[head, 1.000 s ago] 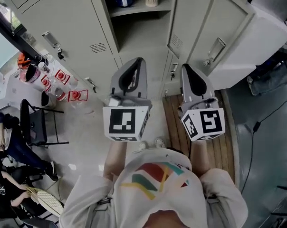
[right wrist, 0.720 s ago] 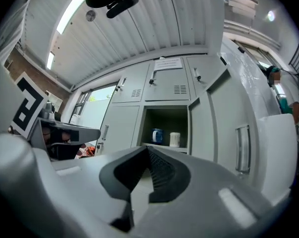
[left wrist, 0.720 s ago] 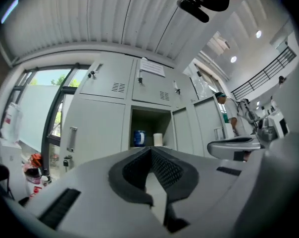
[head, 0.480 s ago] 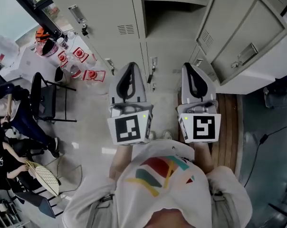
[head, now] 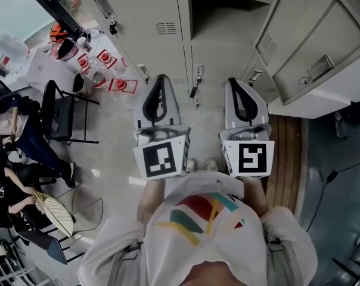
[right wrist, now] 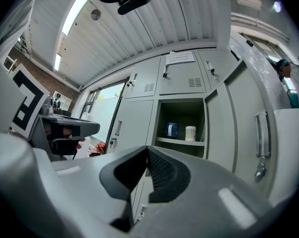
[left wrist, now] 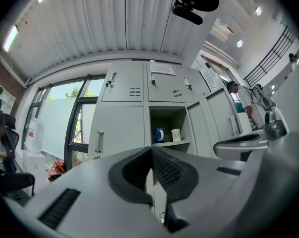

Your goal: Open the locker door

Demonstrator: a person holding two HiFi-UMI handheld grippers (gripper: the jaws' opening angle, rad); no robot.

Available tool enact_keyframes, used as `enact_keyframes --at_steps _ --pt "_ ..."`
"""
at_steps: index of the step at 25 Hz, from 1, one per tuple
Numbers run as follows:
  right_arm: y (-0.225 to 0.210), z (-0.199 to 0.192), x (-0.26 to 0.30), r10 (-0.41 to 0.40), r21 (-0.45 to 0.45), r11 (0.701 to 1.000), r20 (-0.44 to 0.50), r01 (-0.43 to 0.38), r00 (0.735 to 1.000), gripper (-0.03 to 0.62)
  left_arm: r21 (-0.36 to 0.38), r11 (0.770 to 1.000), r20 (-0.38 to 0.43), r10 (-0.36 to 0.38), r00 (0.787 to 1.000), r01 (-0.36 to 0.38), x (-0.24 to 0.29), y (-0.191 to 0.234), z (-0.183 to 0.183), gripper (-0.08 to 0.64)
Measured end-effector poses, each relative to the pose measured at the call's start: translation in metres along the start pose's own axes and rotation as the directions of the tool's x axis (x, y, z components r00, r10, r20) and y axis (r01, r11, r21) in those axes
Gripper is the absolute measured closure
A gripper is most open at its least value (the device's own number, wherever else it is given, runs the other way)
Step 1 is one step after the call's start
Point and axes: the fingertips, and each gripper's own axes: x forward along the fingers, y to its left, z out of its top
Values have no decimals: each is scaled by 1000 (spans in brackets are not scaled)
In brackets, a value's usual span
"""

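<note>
The locker door (head: 308, 46) stands swung open at the upper right of the head view, beside a shelf holding a blue mug (right wrist: 172, 130) and a white cup (right wrist: 190, 132). Your left gripper (head: 161, 82) and right gripper (head: 235, 85) sit side by side at mid-frame, both closed and empty.

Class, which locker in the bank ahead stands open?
The middle locker whose shelf holds a blue mug and a white cup; only its inside shows.
</note>
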Motion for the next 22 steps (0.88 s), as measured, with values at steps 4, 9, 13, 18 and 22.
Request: enact_keyframes --at_steps 4,9,13,18,22 --pt "-1 -1 -2 3 3 1000 -1 -3 1000 588 5 1000 -4 9 1000 -9 0 0 1 545" --pt "-9 -1 -3 -14 3 1000 -3 14 1000 588 4 1000 -6 -5 1000 5 1 -5 0 545" --pt "-15 -3 -4 -24 -3 1000 -3 24 1000 588 5 1000 -8 -11 1000 11 3 -8 -1 545" --pt "-21 -3 -5 -40 -3 999 -3 40 999 588 3 1000 -10 -9 1000 9 4 -10 -1 546" --pt "-25 -2 -6 -47 -7 999 0 47 999 589 2 1000 -11 -8 1000 8 5 -10 -1 545"
